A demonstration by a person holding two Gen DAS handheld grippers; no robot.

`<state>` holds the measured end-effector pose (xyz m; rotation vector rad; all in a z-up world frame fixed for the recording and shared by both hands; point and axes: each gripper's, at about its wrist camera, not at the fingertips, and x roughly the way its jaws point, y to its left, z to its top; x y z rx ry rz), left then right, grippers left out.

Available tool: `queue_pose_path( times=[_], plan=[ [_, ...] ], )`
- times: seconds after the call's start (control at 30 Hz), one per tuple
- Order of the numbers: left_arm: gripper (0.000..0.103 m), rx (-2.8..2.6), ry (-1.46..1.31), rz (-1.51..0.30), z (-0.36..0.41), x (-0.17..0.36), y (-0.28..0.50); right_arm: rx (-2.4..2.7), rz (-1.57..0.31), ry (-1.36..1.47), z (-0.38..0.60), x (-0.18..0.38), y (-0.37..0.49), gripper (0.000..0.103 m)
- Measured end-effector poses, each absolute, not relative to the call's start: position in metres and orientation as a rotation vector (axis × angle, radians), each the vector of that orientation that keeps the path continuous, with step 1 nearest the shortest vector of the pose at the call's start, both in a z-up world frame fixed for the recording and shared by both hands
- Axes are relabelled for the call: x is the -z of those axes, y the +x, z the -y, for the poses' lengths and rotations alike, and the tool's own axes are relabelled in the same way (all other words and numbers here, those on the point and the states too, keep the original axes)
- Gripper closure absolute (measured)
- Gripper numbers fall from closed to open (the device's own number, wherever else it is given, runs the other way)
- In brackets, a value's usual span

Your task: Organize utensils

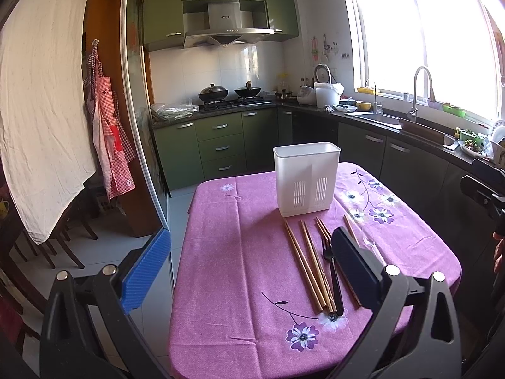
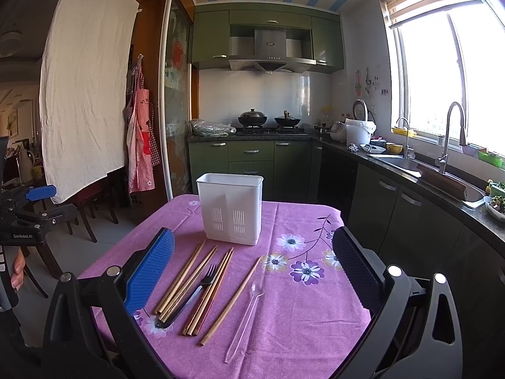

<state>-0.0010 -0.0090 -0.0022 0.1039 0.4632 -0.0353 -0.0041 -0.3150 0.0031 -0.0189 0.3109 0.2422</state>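
A white slotted utensil holder (image 1: 306, 180) (image 2: 230, 208) stands upright at the far end of the table's pink flowered cloth (image 1: 240, 252) (image 2: 303, 315). In front of it lie several wooden chopsticks (image 1: 304, 262) (image 2: 186, 274), a black fork (image 1: 331, 268) (image 2: 197, 289) among them, and a clear plastic spoon (image 2: 247, 306) to their right. My left gripper (image 1: 252, 268) hovers open over the table's left part, its black finger (image 1: 356, 265) covering some chopsticks. My right gripper (image 2: 254, 271) hovers open above the utensils, touching none. Both hold nothing.
Dark green cabinets and a counter with a sink (image 2: 407, 164) run along the right and back. A stove with two woks (image 2: 268, 121) is at the back. Wooden chairs (image 2: 88, 208), a hanging white sheet (image 2: 85, 94) and a glass sliding door (image 2: 176, 110) are left.
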Motion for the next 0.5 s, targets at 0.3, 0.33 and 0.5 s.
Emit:
queue_pose_path(
  times=[0.3, 0.33, 0.5],
  plan=[
    [0.006, 0.035, 0.107, -0.465, 0.0089, 0.0036, -0.0007, -0.243, -0.315, -0.020, 0.3158, -0.0002, -0.0036, 0.004],
    [0.006, 0.034, 0.107, -0.466, 0.0085, 0.0037, -0.0007, -0.243, -0.314, -0.020, 0.3154, -0.0011, -0.0035, 0.004],
    [0.006, 0.034, 0.111, -0.472, 0.0087, 0.0058, 0.0009, -0.243, -0.319, -0.021, 0.3159, 0.0017, -0.0022, 0.004]
  ],
)
